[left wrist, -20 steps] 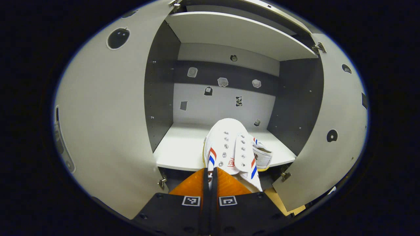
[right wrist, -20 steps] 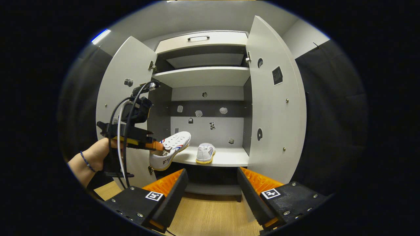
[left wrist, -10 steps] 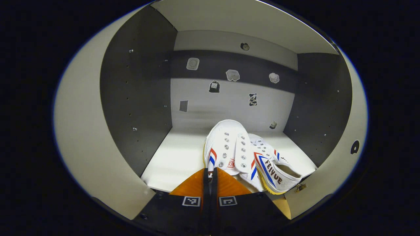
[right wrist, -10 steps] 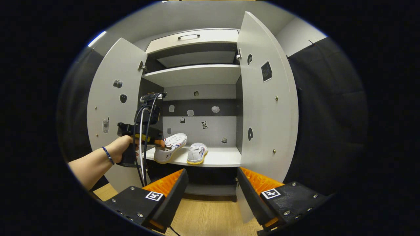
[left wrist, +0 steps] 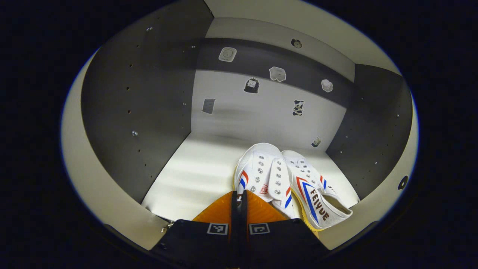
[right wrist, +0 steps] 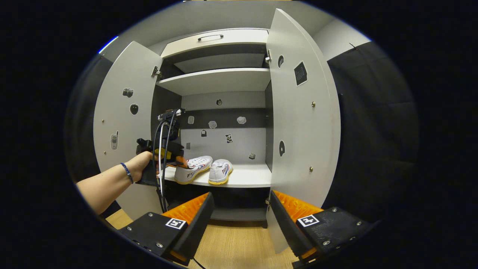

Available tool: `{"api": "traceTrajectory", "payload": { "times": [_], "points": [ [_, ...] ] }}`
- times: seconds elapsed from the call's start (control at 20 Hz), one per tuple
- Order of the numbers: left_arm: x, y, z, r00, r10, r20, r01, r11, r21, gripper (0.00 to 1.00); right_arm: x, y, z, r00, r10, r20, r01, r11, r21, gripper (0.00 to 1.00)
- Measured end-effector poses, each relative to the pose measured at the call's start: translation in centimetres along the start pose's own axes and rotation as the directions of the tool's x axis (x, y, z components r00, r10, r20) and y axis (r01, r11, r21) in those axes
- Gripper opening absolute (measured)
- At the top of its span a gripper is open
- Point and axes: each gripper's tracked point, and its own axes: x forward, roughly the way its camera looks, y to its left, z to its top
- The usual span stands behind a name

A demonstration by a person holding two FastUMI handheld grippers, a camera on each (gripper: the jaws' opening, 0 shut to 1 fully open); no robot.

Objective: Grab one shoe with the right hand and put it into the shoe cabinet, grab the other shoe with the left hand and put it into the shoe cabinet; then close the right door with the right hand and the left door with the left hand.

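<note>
- Your left gripper (left wrist: 239, 198) has its jaws pressed together on the heel edge of the left sneaker (left wrist: 263, 175); the fingers sit almost touching, with the shoe's rim pinched between them.
- That sneaker is white with red and blue stripes and points toe-first toward the back wall of the shoe cabinet (right wrist: 224, 80).
- In the right gripper view you can see the sneaker's toe over the middle shelf (right wrist: 246, 178) and its heel tilted up at the shelf's front edge, where your left gripper meets it.
- The second sneaker (left wrist: 317, 194) lies on the same shelf just to the right, side by side with the first and touching or nearly touching it.
- Your left hand (right wrist: 139, 167) wraps the gripper's handle in front of the left door (right wrist: 123, 123), and cables hang down from the gripper.
- Your right gripper (right wrist: 239, 209) has its jaws wide apart, holding nothing, well back from the cabinet above the wooden floor (right wrist: 235, 246).
- Both the left door and the right door (right wrist: 302, 123) stand open.
- Small stickers (left wrist: 252, 85) dot the back wall behind the sneakers.
</note>
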Motion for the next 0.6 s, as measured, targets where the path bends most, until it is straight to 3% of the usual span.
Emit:
{"api": "traceTrajectory", "payload": {
  "times": [0.3,0.5,0.55,0.6],
  "points": [
    [0.2,-0.5,0.3,1.000,-0.009,0.001,0.009,0.998,0.063,0.08,0.0,0.5,0.2,1.000,-0.007,0.006,0.007,1.000,0.005,0.93],
    [-3.3,-1.1,2.4,0.995,-0.021,0.102,0.010,0.994,0.105,0.36,-0.4,0.3,-0.2,1.000,-0.010,-0.003,0.010,1.000,0.024,0.93],
    [-4.5,-1.3,3.0,0.992,-0.024,0.127,0.009,0.994,0.111,0.52,-0.6,0.2,-0.2,1.000,-0.013,-0.003,0.013,1.000,0.027,0.93],
    [-5.7,-1.4,3.0,0.988,-0.031,0.149,0.015,0.994,0.111,0.57,-0.8,0.0,-0.1,1.000,-0.015,-0.002,0.015,0.999,0.028,0.93]
  ]
}}
